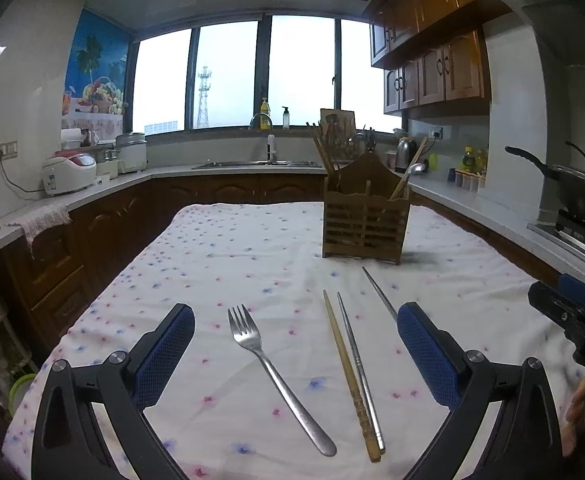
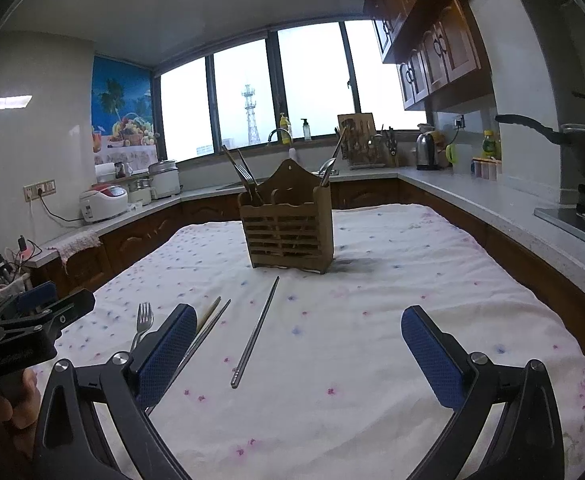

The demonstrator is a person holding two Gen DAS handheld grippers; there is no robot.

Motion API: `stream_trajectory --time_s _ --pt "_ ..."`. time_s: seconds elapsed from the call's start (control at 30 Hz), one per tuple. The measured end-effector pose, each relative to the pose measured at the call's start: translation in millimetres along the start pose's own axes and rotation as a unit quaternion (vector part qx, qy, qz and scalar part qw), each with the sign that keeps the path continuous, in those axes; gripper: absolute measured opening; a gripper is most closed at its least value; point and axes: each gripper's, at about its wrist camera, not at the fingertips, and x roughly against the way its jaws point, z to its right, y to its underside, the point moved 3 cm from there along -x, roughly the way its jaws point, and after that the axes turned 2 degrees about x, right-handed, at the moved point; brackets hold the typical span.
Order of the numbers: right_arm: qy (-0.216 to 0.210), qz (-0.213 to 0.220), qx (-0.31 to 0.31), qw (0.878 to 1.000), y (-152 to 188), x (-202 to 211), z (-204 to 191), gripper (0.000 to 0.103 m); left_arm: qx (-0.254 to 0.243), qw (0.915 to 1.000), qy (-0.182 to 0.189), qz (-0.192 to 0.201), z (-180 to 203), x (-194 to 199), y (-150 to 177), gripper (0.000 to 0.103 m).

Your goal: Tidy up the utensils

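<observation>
My left gripper is black moulded plastic with triangular cut-outs in its arms; its fingers carry blue pads with a fine diamond texture; round silver screws sit at the pivots; my right gripper has the same build, with blue-padded fingers; faint embossed lettering marks the black housing; bare skin of my hand shows beneath.

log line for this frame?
left hand-held gripper: open, empty | right hand-held gripper: open, empty | fork, three chopsticks on tablecloth | holder upright
</observation>
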Motion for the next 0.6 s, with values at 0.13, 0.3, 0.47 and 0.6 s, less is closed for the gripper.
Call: stream_trajectory --time_s 0.13,0.3,0.47,0.6 --pt "0.006 -0.001 0.001 1.000 -0.4 1.8 3.1 0.103 -0.003 1.0000 -0.003 -0.002 1.0 0.6 -0.4 0.102" --pt "0.009 0.002 -0.003 1.000 0.3 4.4 6.8 0.103 -0.007 0.9999 -0.007 0.000 1.5 1.3 -1.1 0.102" --pt "0.007 0.002 0.003 1.000 0.0 4.4 6.0 0.103 -0.012 0.9999 -0.008 0.003 3.4 2.9 0.0 0.102" --pt "0.006 0.002 0.003 1.000 -0.3 5.0 6.4 0.103 -0.010 0.9999 -0.008 0.004 2.8 3.5 0.0 0.102"
